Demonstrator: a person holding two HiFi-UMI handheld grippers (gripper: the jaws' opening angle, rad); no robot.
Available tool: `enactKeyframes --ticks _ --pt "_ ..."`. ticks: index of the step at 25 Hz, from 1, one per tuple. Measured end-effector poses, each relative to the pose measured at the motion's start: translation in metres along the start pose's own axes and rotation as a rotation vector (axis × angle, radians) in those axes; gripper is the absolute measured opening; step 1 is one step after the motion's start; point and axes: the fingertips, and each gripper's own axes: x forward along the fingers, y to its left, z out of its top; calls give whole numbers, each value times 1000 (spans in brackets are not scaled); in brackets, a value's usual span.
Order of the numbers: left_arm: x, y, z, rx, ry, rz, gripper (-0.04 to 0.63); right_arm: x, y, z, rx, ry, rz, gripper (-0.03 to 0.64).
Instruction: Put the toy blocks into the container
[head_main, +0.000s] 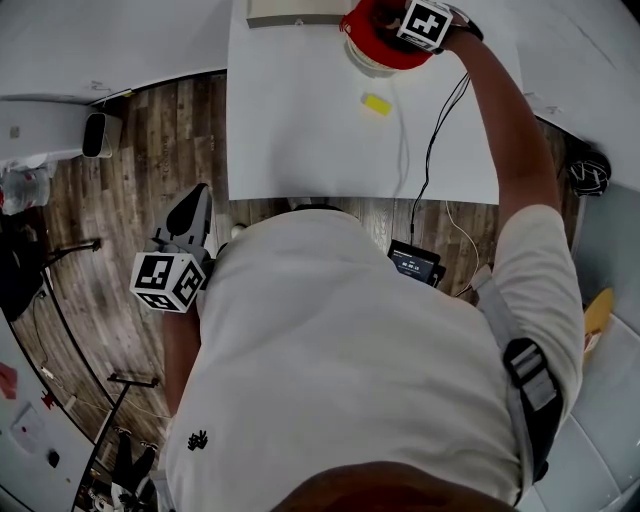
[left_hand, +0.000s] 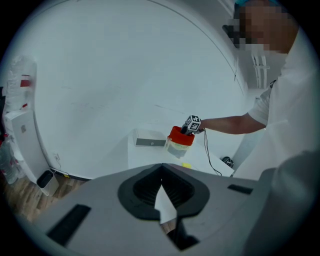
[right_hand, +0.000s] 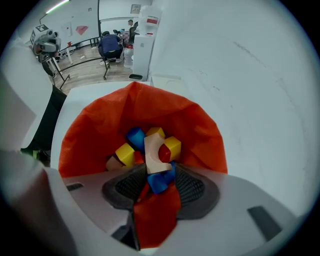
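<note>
Your right tool (right_hand: 160, 175) hangs open above the red-lined container (right_hand: 200, 130), coloured blocks (right_hand: 150, 150) heaped inside. One yellow block (head_main: 377, 104) lies on the white desk (head_main: 300, 130) nearby. Your left tool (left_hand: 161, 186), closed and empty, is held over the wooden floor (head_main: 150, 170).

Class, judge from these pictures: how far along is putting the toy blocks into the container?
Done: several blocks already lie in the red container. In hand: nothing is gripped. The right gripper hangs open above the container, and the left gripper is off the table, shut and empty. Left: one yellow block lies on the table.
</note>
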Motion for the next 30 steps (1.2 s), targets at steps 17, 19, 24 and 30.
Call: enactKeyframes --ticks 17,19,24,30 --pt "-33 25 -9 34 -23 -144 7 -90 38 16 185 -113 -150 114" --pt "-40 29 -12 37 -27 -162 6 -105 52 26 220 -157 -162 114" --pt "-58 38 -20 49 -26 -209 8 -135 100 50 268 -231 -191 114" --pt "-78 44 -34 75 -11 -269 7 -149 176 72 304 -263 -170 115"
